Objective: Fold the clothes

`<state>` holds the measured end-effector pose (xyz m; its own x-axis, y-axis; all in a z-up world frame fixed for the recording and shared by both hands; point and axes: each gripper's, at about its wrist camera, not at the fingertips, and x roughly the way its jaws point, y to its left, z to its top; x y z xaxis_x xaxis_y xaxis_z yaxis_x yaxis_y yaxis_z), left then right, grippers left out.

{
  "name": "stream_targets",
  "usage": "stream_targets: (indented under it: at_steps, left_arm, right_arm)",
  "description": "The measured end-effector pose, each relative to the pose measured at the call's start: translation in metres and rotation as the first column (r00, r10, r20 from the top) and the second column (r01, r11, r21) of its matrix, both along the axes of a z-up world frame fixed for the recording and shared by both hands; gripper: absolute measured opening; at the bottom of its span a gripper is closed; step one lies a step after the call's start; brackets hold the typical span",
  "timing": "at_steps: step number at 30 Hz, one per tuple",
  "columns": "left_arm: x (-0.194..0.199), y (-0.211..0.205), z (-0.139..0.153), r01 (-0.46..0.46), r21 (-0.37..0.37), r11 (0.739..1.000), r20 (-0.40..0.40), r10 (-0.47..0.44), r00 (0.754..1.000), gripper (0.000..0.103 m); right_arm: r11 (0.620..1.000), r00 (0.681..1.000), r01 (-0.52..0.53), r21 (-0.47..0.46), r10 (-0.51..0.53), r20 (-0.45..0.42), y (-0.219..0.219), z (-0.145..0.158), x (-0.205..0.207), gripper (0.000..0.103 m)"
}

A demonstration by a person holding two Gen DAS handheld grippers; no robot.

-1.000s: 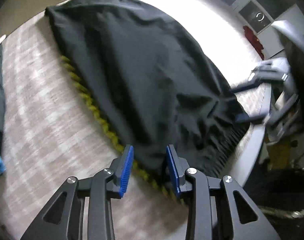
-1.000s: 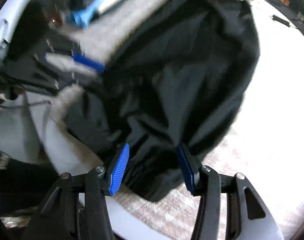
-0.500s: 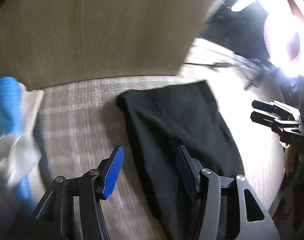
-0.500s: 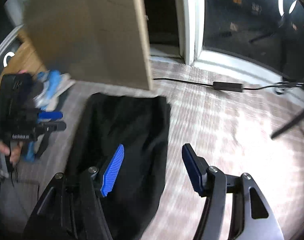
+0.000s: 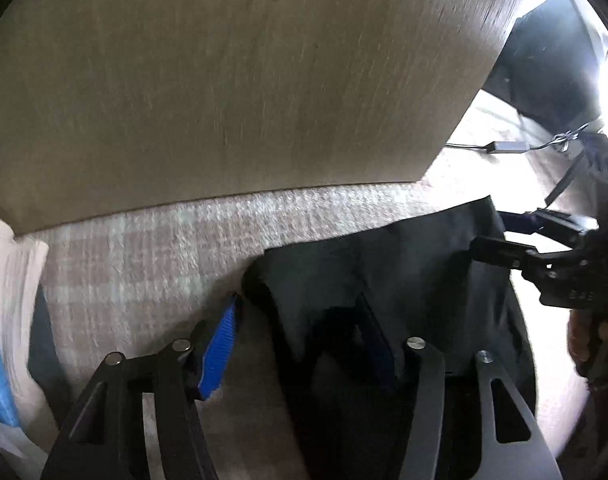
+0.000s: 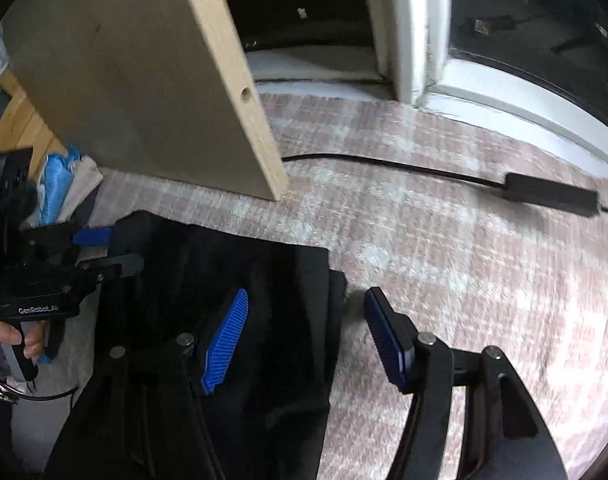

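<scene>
Pale plaid carpet (image 6: 444,248) forms the working surface, bounded behind by an upright wooden panel (image 5: 231,80) whose top is cut off by both views. Black garment (image 6: 231,264) lies flat on the carpet in front of the panel, its far edge straight and its near part running out of frame beneath both tools; folds within it are hard to read because the fabric is dark and the frames are blurred. Left gripper (image 5: 299,344) sits low at the garment's left far corner with its fingers spread apart: the left pad is over bare carpet just beside the cloth edge, the right pad is over the cloth and barely distinguishable from it. Right gripper (image 6: 304,340) is likewise spread wide, straddling the garment's right edge, left pad above the cloth, right pad above carpet; whether either touches the fabric cannot be told. Each view shows the other tool at the frame edge, partly cropped. Blue and white clothes (image 5: 7,320) are piled at far left, cut off. Black cable with an adapter (image 6: 552,194) crosses the carpet behind
</scene>
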<state>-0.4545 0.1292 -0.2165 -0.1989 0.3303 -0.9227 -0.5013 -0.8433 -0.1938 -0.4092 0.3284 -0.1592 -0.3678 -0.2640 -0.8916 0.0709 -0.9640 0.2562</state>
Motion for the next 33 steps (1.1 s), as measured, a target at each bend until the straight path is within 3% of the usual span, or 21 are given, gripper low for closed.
stream_targets:
  at_steps: [2,4,5,6,8,12,17,21,25,26,28,33]
  left_arm:
    - [0.001,0.003,-0.001,0.004,-0.007,1.0,-0.017,-0.004,1.0,0.043]
    - [0.001,0.005,-0.003,0.003,-0.005,1.0,-0.024,-0.003,1.0,0.027]
    - [0.001,0.005,-0.003,0.001,-0.013,1.0,-0.031,-0.001,1.0,0.023]
    - [0.001,0.005,-0.004,0.002,-0.014,1.0,-0.033,-0.002,0.999,0.012]
    - [0.001,0.003,-0.005,0.013,0.015,1.0,-0.017,-0.013,1.0,0.006]
    - [0.012,-0.007,0.013,0.045,0.082,0.996,-0.046,-0.042,0.998,0.005]
    - [0.047,-0.031,0.057,0.111,0.155,0.982,-0.114,-0.093,0.989,0.005]
    - [0.097,-0.058,0.098,0.179,0.2,0.963,-0.164,-0.148,0.975,0.005]
    - [0.177,-0.088,0.124,0.268,0.193,0.944,-0.215,-0.226,0.95,0.005]
    - [0.194,-0.097,0.139,0.296,0.182,0.938,-0.227,-0.252,0.941,0.005]
    - [0.235,-0.106,0.137,0.337,0.153,0.929,-0.238,-0.296,0.925,0.005]
    - [0.313,-0.124,0.113,0.37,0.147,0.917,-0.199,-0.339,0.919,0.005]
  right_arm:
    - [1.0,1.0,-0.014,0.013,0.015,-0.008,-0.005,-0.002,-0.006,0.06]
    - [0.999,0.999,-0.029,0.023,0.029,-0.018,-0.009,-0.002,-0.009,0.06]
    - [1.0,0.999,-0.028,0.012,0.029,-0.024,-0.01,0.0,-0.008,0.053]
    - [1.0,0.999,-0.028,0.002,0.028,-0.029,-0.01,0.002,-0.007,0.033]
    - [0.999,0.999,-0.027,-0.019,0.026,-0.041,-0.01,0.005,-0.005,0.009]
    - [0.998,0.997,-0.026,-0.06,0.022,-0.068,-0.011,0.014,0.001,0.008]
    - [0.994,0.983,-0.053,-0.099,0.034,-0.183,-0.017,0.068,0.044,0.008]
    - [0.987,0.961,-0.106,-0.117,0.072,-0.266,-0.024,0.109,0.109,0.008]
    - [0.981,0.935,-0.189,-0.052,0.164,-0.314,-0.059,0.132,0.194,0.008]
    - [0.978,0.928,-0.206,-0.027,0.187,-0.324,-0.067,0.132,0.213,0.008]
    - [0.973,0.915,-0.228,0.037,0.227,-0.334,-0.082,0.128,0.258,0.008]
    - [0.978,0.937,-0.2,0.049,0.206,-0.284,-0.1,0.091,0.326,0.008]
